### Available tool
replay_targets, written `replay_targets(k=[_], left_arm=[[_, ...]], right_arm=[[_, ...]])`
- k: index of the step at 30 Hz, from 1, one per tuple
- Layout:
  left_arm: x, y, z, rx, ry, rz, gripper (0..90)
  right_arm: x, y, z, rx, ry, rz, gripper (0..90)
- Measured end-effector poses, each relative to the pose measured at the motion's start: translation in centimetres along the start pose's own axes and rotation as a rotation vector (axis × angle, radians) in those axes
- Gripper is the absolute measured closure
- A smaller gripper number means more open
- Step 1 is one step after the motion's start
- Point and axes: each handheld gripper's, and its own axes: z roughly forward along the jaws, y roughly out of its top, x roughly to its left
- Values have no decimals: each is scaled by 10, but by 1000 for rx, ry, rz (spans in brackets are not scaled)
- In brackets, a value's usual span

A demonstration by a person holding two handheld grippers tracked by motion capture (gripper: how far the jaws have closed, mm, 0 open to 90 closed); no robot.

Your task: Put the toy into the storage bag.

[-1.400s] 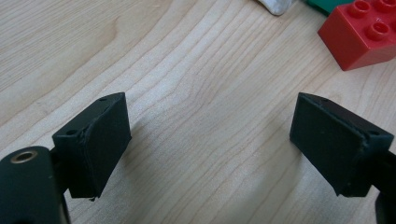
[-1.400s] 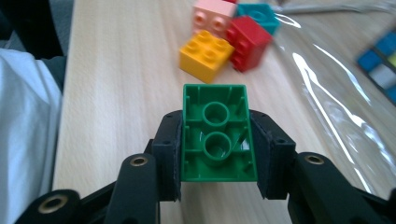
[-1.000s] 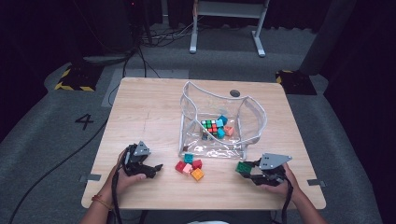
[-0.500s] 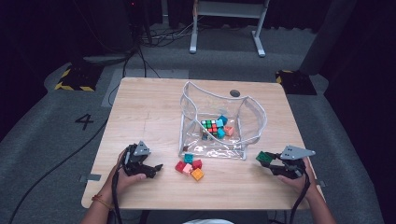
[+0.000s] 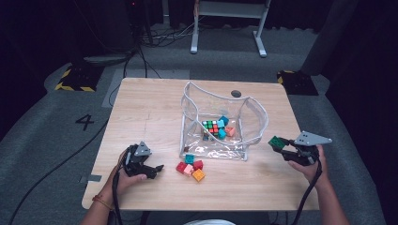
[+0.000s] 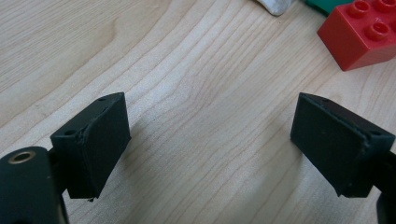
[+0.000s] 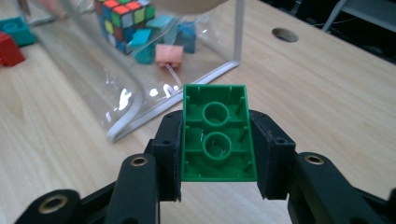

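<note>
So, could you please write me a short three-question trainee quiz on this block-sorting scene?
1. True or false: the right tool is shut on a green block.
2. What lies in the clear bag besides loose blocks? A) a puzzle cube B) a ball C) a cup
3. How do the left tool's jaws stand, and is anything between them?

Key: 1 true. 2 A, the puzzle cube. 3 Open, over bare table, nothing between.
</note>
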Motion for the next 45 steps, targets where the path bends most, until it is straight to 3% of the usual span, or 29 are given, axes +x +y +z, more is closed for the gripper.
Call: replay_targets(k=[9, 13, 22, 24, 32, 34, 37, 39, 45], left_arm=[[0, 0, 0, 3, -6, -1, 118], [0, 0, 0, 3, -2, 2, 119], [0, 0, 0, 2, -1, 2, 119], [0, 0, 0, 2, 1, 2, 119], [0, 0, 0, 1, 1, -4, 119], [0, 0, 0, -2, 3, 0, 119], [-1, -1, -1, 4, 7, -7, 119], [0, 0, -1, 1, 14, 2, 119], [0, 0, -1, 1, 12, 2, 119]], right_arm=[[-22, 32, -12, -68, -51, 30, 589], [-26, 47, -12, -63, -57, 4, 589], [-31, 80, -11, -79, -57, -41, 589], [-31, 86, -13, -88, -52, -28, 589], [-33, 109, -19, -119, -46, -54, 589], [-33, 114, -19, -122, -62, -50, 589], [-29, 123, -19, -141, -37, -48, 589], [-25, 130, -17, -151, -19, -73, 589], [-9, 148, -5, -140, 54, -107, 589]])
